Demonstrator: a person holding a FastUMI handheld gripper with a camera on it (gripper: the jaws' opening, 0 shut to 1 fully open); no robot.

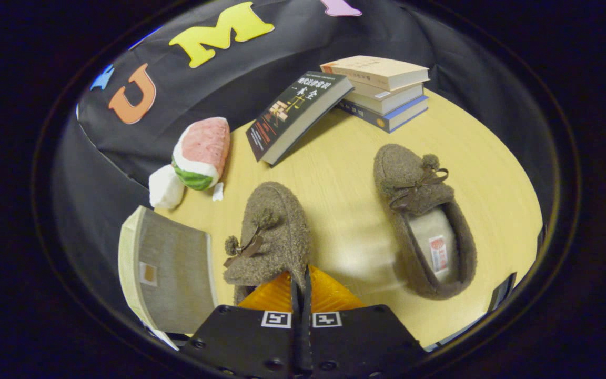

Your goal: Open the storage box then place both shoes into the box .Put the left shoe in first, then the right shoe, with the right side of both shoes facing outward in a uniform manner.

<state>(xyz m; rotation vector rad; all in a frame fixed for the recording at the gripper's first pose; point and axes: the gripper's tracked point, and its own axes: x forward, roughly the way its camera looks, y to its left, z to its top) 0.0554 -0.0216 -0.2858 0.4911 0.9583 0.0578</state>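
1. I had the gripper (301, 287) pinching the near shoe (269, 231) at its edge, fingers pressed together on it, toe pointing away.
2. The other shoe (423, 218) lay right of the fingers.
3. The storage box (169, 268) sat just left.

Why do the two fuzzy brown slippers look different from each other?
The near slipper is pinched at its edge in the gripper, jaws closed on it; the far slipper lies alone on the table. The near slipper's opening is hidden behind the jaws; the far slipper shows its pale insole and tag. Both are brown and fuzzy, with a bow and pompom.
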